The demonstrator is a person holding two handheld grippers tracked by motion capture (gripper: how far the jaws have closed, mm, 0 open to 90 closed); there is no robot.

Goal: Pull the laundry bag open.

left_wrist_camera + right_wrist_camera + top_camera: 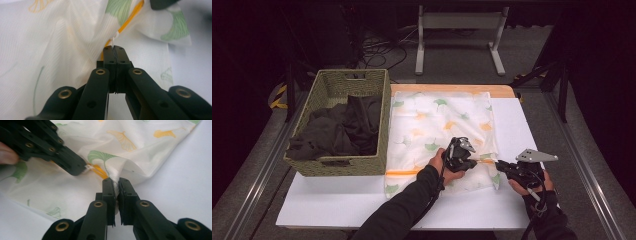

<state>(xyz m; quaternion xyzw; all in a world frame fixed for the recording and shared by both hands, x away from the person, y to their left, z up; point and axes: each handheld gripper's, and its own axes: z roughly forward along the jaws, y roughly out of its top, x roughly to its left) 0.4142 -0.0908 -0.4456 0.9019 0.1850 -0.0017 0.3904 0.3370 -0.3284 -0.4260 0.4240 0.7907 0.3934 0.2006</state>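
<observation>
A white mesh bag (437,120) printed with green and orange leaves lies flat on the white table (337,200). An orange zipper (404,172) runs along its near edge. My left gripper (471,163) is shut on the small white zipper pull (115,41), at the end of the orange zipper (130,20). In the right gripper view the left gripper (81,170) pinches that pull beside the orange zipper (98,171). My right gripper (115,180) is shut on a raised fold of the bag's fabric (117,171) near its corner, just right of the left one (499,165).
A woven green basket (337,80) holding dark clothes (339,130) stands on the table's left, touching the bag's left edge. Bare white tabletop lies in front of the bag and to its right. A metal stand (459,22) is on the floor behind.
</observation>
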